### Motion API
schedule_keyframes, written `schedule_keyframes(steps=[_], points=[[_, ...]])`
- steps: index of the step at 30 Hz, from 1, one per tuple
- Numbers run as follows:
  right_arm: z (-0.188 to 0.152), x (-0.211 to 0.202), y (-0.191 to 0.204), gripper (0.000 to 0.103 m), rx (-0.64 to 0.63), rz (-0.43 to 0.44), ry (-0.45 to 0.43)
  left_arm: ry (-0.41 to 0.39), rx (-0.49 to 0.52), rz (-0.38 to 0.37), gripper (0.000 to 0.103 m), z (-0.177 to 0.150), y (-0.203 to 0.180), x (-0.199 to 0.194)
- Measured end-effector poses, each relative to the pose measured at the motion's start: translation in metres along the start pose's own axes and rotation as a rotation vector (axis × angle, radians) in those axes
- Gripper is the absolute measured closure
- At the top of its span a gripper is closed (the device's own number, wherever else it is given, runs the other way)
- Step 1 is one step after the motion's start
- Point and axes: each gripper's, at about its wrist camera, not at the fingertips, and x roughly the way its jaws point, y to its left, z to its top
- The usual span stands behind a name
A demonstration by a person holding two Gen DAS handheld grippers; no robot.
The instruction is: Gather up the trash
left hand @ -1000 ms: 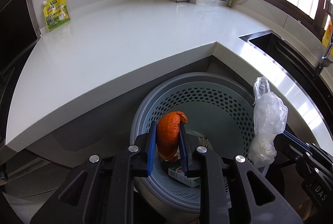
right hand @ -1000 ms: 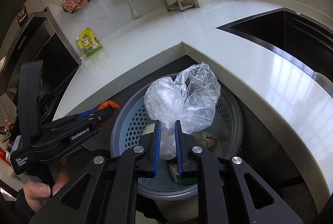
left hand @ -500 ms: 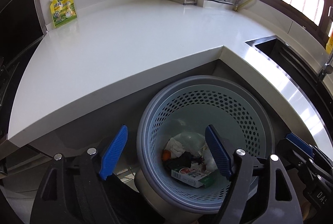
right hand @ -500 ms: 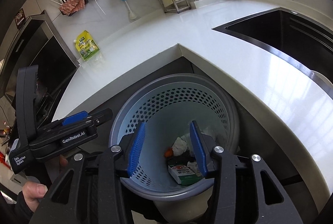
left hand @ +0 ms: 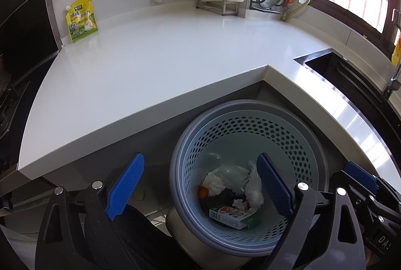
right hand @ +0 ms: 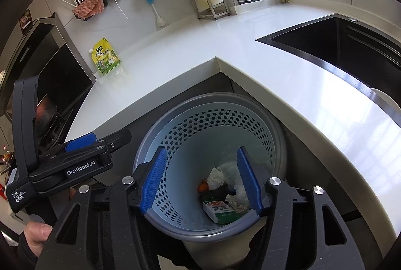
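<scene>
A blue-grey perforated waste basket (left hand: 250,107) stands on the floor in the counter's inner corner. At its bottom lie an orange peel (left hand: 203,192), a clear plastic bag (left hand: 253,184), crumpled tissue (left hand: 214,182) and a small box (left hand: 233,216). My left gripper (left hand: 199,156) hovers over the basket's left rim, its jaws opening wide with nothing between them. My right gripper (right hand: 201,149) hangs over the basket (right hand: 213,99), jaws also opening and empty. From there the peel (right hand: 203,186), bag (right hand: 238,184) and box (right hand: 219,209) show below. Each gripper sees the other beside it.
A white L-shaped counter (left hand: 163,64) wraps around the basket. A yellow-green pouch (left hand: 80,19) leans on the back wall. A dark sink (right hand: 338,49) is sunk at the right, a stove (right hand: 47,114) at the left. A person's hand (right hand: 35,235) holds the left gripper.
Both grippers went from shut to wide open. The orange peel left the left gripper and the plastic bag left the right one; both now lie at the bottom of the basket.
</scene>
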Motion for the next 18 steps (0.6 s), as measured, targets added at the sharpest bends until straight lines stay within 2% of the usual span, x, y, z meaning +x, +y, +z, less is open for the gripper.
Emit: schedule_keyframes(steps=[1, 18], points=[[0.0, -0.0008, 0.0, 0.04, 0.001, -0.002, -0.003, -0.003, -0.001, 0.002, 0.011, 0.0001, 0.0, -0.0009], [0.0012, -0.0044, -0.0035, 0.032, 0.012, -0.012, -0.015, -0.008, -0.009, 0.011, 0.006, 0.0009, 0.0015, -0.0076]])
